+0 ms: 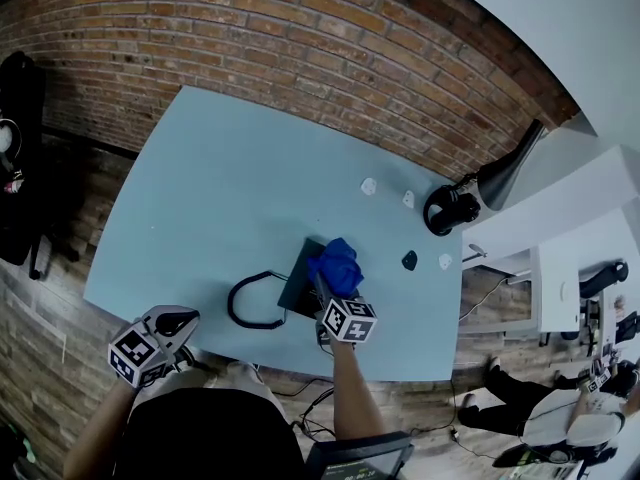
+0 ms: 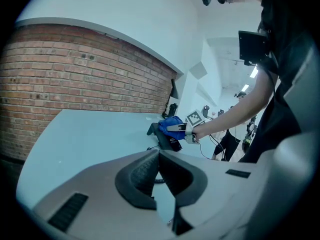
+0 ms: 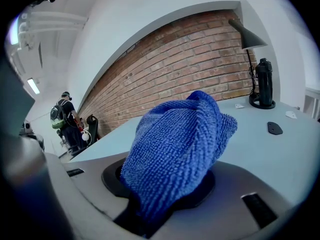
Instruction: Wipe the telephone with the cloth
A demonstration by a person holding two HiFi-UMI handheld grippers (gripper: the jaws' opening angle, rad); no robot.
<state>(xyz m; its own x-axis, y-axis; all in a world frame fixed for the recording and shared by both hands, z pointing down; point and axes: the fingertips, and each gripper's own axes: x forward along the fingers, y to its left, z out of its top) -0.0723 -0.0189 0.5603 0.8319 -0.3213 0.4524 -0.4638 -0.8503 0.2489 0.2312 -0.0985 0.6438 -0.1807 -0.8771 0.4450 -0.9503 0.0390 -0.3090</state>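
Note:
The black telephone (image 1: 297, 286) lies near the front edge of the light blue table (image 1: 200, 198), with its coiled cord (image 1: 245, 306) looping to the left. My right gripper (image 1: 328, 284) is shut on a bunched blue cloth (image 1: 337, 262), which rests on top of the telephone. The cloth (image 3: 175, 144) fills the right gripper view and hides the fingertips of the right gripper (image 3: 167, 186). My left gripper (image 1: 180, 320) hangs off the table's front left edge, away from the telephone. In its own view the left gripper (image 2: 159, 156) is shut on nothing, and the telephone (image 2: 167, 141) and cloth (image 2: 170, 123) lie far ahead.
A black desk lamp (image 1: 508, 172) and a black bottle (image 3: 264, 84) stand at the table's far right. Small white pieces (image 1: 369, 185) and a small black piece (image 1: 409, 260) lie right of the telephone. A brick wall (image 1: 300, 38) runs behind. A person (image 1: 560, 413) is at the lower right.

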